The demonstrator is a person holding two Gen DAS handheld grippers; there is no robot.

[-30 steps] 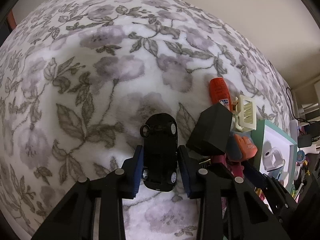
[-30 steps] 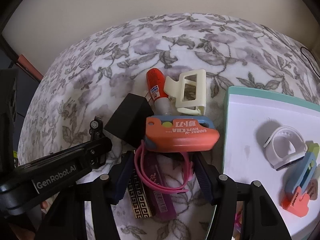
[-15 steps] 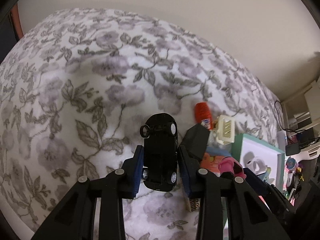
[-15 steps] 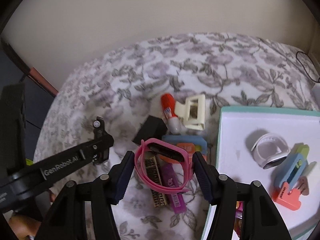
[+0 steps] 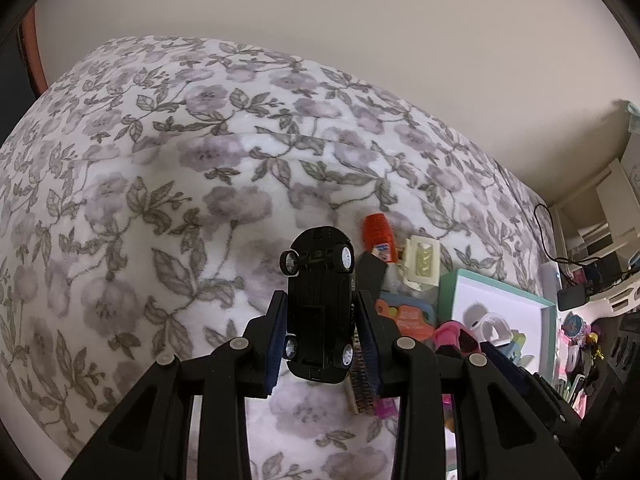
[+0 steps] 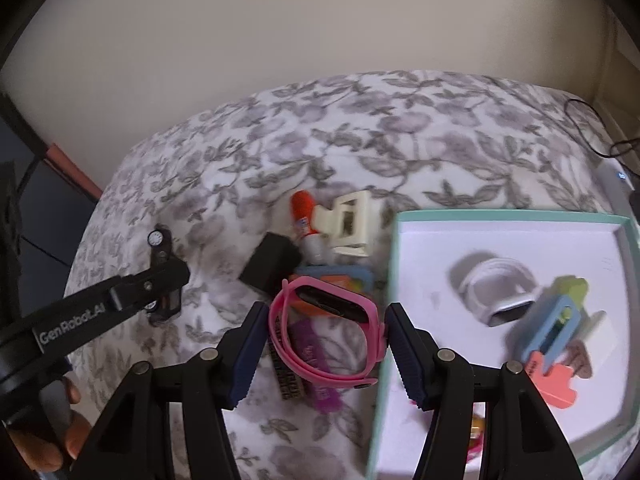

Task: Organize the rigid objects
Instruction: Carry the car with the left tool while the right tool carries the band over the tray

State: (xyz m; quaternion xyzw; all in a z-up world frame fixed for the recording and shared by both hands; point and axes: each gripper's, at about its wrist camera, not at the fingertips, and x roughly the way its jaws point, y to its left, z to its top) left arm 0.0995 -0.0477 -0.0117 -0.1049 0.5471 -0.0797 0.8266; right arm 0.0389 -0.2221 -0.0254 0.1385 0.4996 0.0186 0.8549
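Your left gripper (image 5: 322, 332) is pinched on the black toy car (image 5: 320, 304), belly toward the camera, all four wheels showing. Both blue pads press the car's flanks near its rear half; the nose sticks out past the fingertips. The car hangs clear of the floral blanket (image 5: 160, 200).

Your right gripper (image 6: 326, 344) clamps the pink watch band (image 6: 326, 328), which spans the gap from pad to pad, its dark face turned up. The jaws stand moderately wide, set by the band's loop. The band is off the blanket, above the loose pile.

Under it on the blanket: a black block (image 6: 270, 262), an orange-capped tube (image 6: 306, 222), a cream hair claw (image 6: 352, 224), an orange-and-blue utility knife (image 6: 344, 276) partly hidden by the band, a purple strip (image 6: 318, 364) and a patterned black-and-gold strip (image 6: 290, 384).

Just right of the pile lies the teal-rimmed tray (image 6: 500, 216), holding a white watch band (image 6: 496, 288) and a blue-and-coral cutter (image 6: 552, 344).

From the right wrist view your left gripper reaches in at the left edge, car in its tips, well apart from the tray.
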